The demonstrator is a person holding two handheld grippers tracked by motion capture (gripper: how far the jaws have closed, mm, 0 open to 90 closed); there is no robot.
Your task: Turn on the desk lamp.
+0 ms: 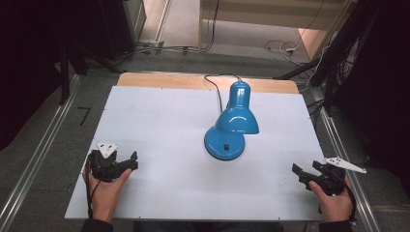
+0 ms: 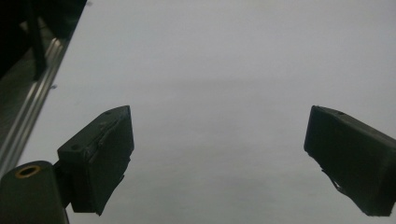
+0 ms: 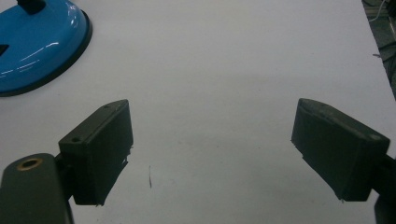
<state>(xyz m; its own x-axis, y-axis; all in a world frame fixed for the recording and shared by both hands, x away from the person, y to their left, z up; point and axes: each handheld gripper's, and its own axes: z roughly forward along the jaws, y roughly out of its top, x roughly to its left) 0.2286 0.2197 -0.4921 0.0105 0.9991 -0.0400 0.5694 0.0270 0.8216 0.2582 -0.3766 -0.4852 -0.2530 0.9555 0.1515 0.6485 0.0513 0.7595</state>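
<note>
Blue lamp (image 1: 231, 124) stands between left gripper (image 1: 126, 163) and right gripper (image 1: 304, 170), both spread.

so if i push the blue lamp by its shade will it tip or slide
The blue lamp probably slides or tips rather than rolls: its round base sits flat. The glossy shade leans out over it, so a high push may tip it. Its cord could drag.
</note>
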